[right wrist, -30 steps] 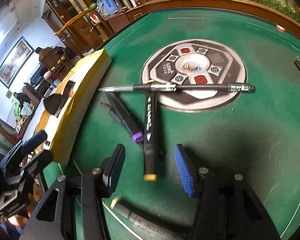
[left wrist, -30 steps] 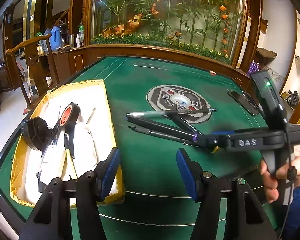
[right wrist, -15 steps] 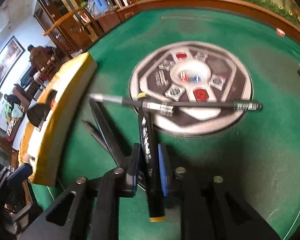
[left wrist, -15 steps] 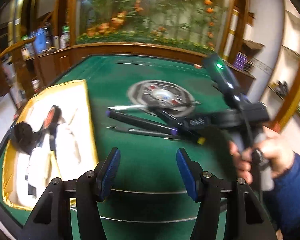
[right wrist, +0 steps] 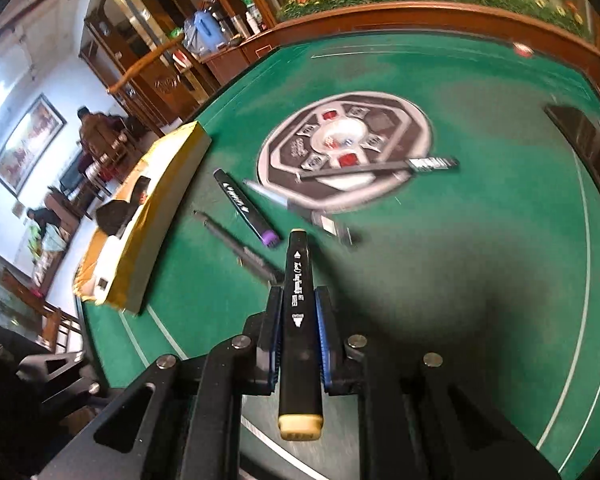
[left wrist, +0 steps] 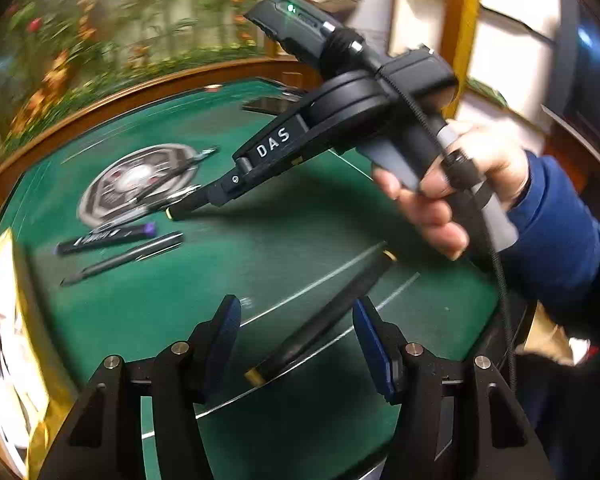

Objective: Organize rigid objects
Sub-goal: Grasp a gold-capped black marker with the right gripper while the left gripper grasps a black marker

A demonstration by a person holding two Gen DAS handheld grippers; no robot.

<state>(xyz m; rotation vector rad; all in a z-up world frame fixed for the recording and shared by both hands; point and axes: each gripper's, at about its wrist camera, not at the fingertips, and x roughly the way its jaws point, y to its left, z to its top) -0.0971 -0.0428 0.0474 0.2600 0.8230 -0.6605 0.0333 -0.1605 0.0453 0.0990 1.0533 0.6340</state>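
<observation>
My right gripper point(right wrist: 298, 308) is shut on a black marker with yellow ends point(right wrist: 298, 280), held clear of the green table. From the left wrist view, the right gripper point(left wrist: 216, 198) hangs over the table with that marker's tip point(left wrist: 176, 213) sticking out. My left gripper point(left wrist: 296, 338) stands open. A second black marker with yellow ends point(left wrist: 324, 312) lies on the felt, showing in the gap between its fingers and touching neither pad. A purple-capped marker point(right wrist: 246, 208), a dark pen point(right wrist: 236, 246) and two more pens point(right wrist: 380, 168) lie near the round hub.
A yellow tray point(right wrist: 156, 216) holding tape rolls and other items sits at the table's left. The round hub point(right wrist: 344, 144) marks the table centre. A dark flat device point(right wrist: 584, 148) lies at the right rim. A hand and a blue sleeve point(left wrist: 556, 232) fill the right side.
My right gripper shut on the yellow-ended marker and lifted it off the felt. My left gripper swung right and rolled, away from the tray, to above the second marker.
</observation>
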